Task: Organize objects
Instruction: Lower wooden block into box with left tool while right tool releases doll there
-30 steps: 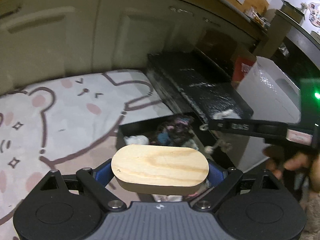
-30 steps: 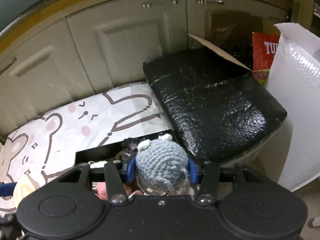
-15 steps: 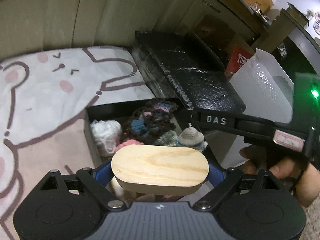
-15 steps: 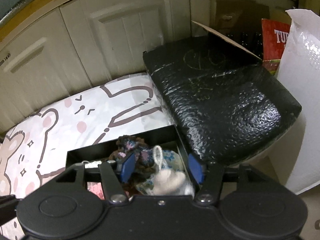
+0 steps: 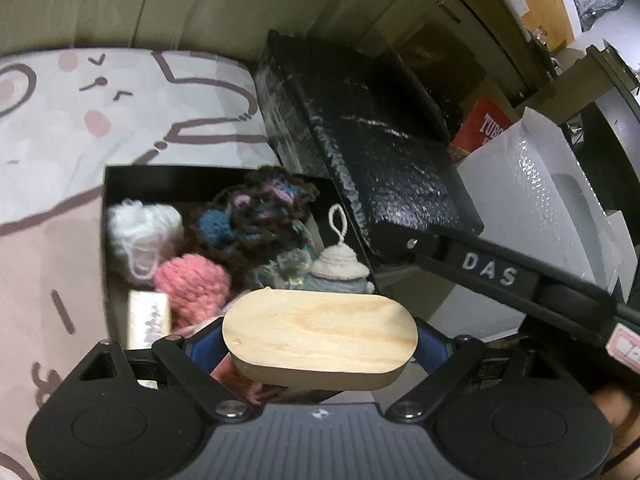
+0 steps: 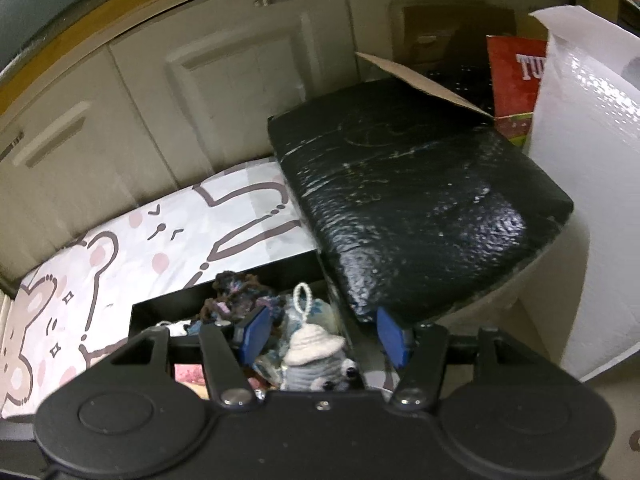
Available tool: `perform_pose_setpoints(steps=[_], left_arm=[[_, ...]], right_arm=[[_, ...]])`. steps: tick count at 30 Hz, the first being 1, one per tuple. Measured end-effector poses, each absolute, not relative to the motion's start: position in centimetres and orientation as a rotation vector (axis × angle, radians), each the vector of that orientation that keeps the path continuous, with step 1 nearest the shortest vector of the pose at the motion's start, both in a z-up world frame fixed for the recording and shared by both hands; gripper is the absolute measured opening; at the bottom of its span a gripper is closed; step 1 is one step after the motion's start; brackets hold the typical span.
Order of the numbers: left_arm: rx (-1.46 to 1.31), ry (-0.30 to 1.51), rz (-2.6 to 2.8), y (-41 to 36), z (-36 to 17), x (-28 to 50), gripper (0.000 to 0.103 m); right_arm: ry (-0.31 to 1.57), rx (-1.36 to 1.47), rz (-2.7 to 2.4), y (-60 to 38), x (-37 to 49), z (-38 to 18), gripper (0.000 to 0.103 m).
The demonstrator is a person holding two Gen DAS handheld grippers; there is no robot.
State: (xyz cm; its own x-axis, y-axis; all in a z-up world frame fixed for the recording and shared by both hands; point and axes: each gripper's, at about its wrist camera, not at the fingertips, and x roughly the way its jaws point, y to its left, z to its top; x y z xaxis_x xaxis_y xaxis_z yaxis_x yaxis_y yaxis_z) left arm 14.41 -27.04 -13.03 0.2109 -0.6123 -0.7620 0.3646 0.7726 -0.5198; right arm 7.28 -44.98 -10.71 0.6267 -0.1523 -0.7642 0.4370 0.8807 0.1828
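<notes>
My left gripper (image 5: 320, 344) is shut on an oval wooden block (image 5: 320, 338) and holds it above the near end of a black open box (image 5: 120, 172). The box holds a white yarn ball (image 5: 138, 228), a pink yarn ball (image 5: 192, 284), dark mixed yarn (image 5: 264, 208) and a grey crocheted toy with a cream hat and loop (image 5: 338, 266). My right gripper (image 6: 320, 336) is open and empty just above that toy (image 6: 314, 360) at the box's right end. Its arm (image 5: 492, 276) crosses the left wrist view.
A black bubble-wrapped parcel (image 6: 408, 200) lies right of the box. A white bubble mailer (image 6: 592, 200) and a red carton (image 6: 516, 76) stand further right. The box sits on a cartoon bear mat (image 5: 120, 112). Cream cabinet doors (image 6: 240, 76) are behind.
My right gripper has opened and let the grey crocheted toy drop into the box. My left gripper has moved forward over the box with the wooden block.
</notes>
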Motion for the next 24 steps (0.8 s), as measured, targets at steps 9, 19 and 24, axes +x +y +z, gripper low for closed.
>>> perform_pose_setpoints(steps=[9, 19, 24], left_arm=[[-0.258, 1.188, -0.651, -26.5, -13.1, 15.0, 0.089], [-0.108, 1.215, -0.694, -27.8, -14.0, 14.6, 0.054], [-0.008, 1.169, -0.709, -28.6, -14.1, 14.0, 0.052]], right_arm=[[0.835, 0.411, -0.356, -46.0, 6.4, -11.5, 0.060], [0.844, 0.422, -0.348, -45.9, 6.3, -11.6, 0.060], [0.862, 0.410, -0.342, -45.7, 6.3, -11.7, 0.060]])
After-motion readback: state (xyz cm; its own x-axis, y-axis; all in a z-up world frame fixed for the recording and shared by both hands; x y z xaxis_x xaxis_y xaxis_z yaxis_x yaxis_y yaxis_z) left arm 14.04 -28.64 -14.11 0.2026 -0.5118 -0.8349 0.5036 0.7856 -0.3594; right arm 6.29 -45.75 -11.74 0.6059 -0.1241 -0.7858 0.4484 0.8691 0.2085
